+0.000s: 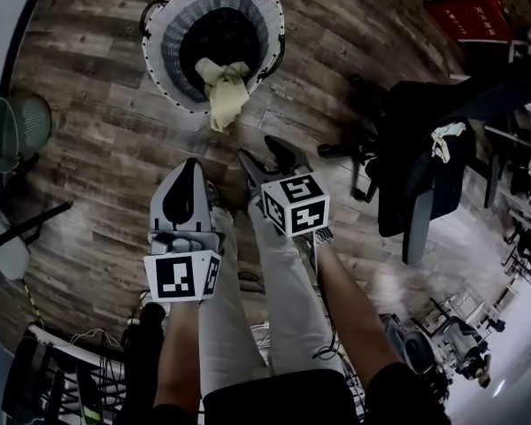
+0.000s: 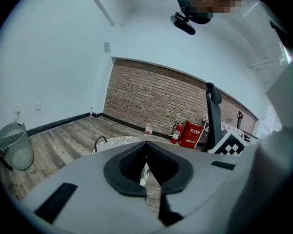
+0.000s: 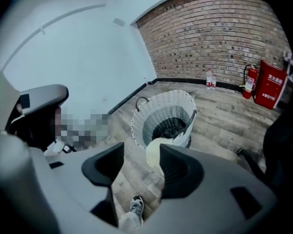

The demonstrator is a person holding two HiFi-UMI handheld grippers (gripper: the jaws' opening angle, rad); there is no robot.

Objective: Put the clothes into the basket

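While the left gripper (image 1: 189,168) is being held clenched on nothing at lower centre-left of the head view, the right gripper (image 1: 265,156) beside it is being held released, with nothing between its jaws. The pale cloth (image 1: 224,87) is being seen draped over the near rim of the basket (image 1: 164,20), up-frame of both, its length hanging toward them; the right gripper is being judged slightly nearer
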